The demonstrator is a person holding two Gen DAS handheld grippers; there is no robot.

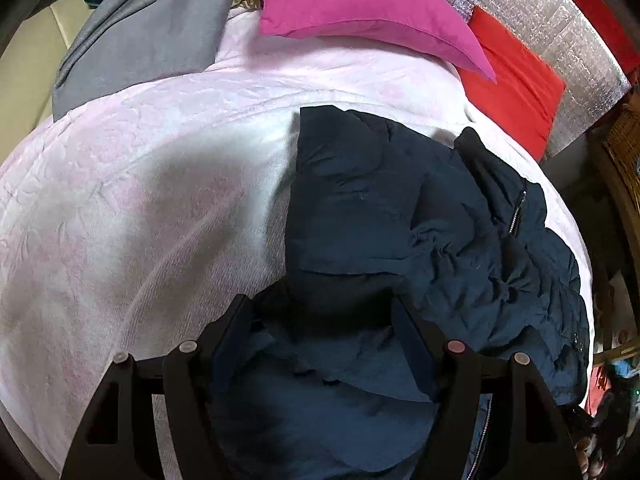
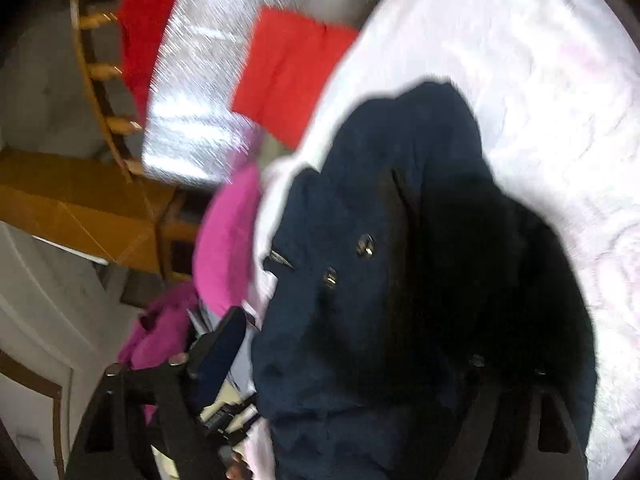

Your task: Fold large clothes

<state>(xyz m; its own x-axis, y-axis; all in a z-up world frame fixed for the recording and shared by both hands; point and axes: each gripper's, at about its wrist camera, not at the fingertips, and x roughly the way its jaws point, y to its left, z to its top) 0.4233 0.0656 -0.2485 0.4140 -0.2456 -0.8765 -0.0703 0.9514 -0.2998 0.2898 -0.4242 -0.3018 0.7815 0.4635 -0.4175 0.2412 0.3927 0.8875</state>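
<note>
Navy jacket (image 1: 400,220) crumpled on pink-white bed blanket (image 1: 140,200), below magenta pillow (image 1: 360,4). Left gripper (image 1: 320,312) fingers apart, jacket fabric between. Right gripper (image 2: 352,344) fingers apart, jacket draped between; view blurred.

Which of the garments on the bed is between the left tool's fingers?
The navy puffer jacket, with fabric bunched between the left tool fingers. The grey garment lies apart at the far left bed edge.

A navy-blue jacket (image 1: 400,220) lies on a pale pink blanket (image 1: 140,200) with a faint embossed floral pattern; at twelve o'clock sits a magenta pillow (image 1: 360,0), at ten a grey garment (image 1: 152,32), at two a red cloth (image 1: 516,84) beside silver foil sheeting (image 1: 560,28).
</note>
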